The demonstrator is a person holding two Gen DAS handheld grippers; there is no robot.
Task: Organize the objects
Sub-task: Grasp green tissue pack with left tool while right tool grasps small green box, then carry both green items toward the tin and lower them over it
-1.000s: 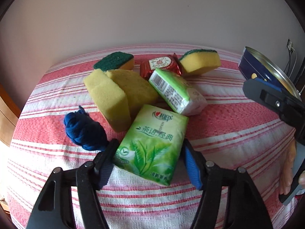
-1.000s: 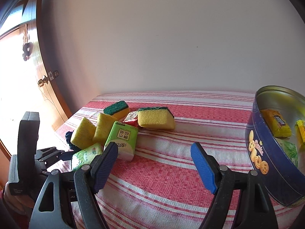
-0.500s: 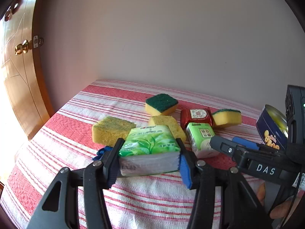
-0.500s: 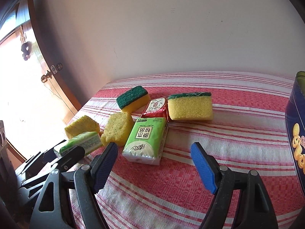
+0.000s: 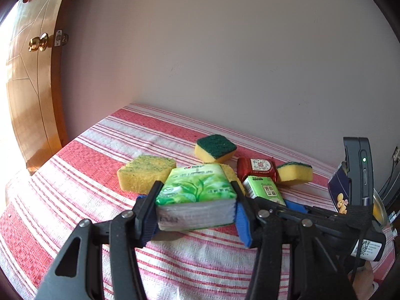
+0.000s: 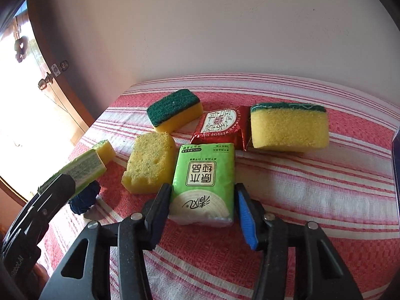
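My left gripper [image 5: 196, 201] is shut on a green tea-leaf tissue pack [image 5: 197, 187] and holds it above the striped cloth; the same pack [image 6: 85, 168] shows at the left of the right wrist view. My right gripper [image 6: 202, 196] is low over the cloth with a light green tissue pack [image 6: 203, 172] between its fingers. Its jaws are closing, and the pads lie against the pack's two long sides. That pack [image 5: 262, 190] still rests on the cloth.
Around the packs lie several yellow sponges [image 6: 150, 165], two with green scourers [image 6: 173, 110] [image 6: 288, 127], a red packet [image 6: 221, 127] and a blue cloth ball [image 6: 83, 200]. A blue tin [image 5: 337, 187] stands at the right. A wall and a wooden door [image 5: 30, 87] border the table.
The left gripper closed on the tea-leaf pack, lifted it and rolled level. The right gripper moved in low over the light green pack and its jaws narrowed onto it.
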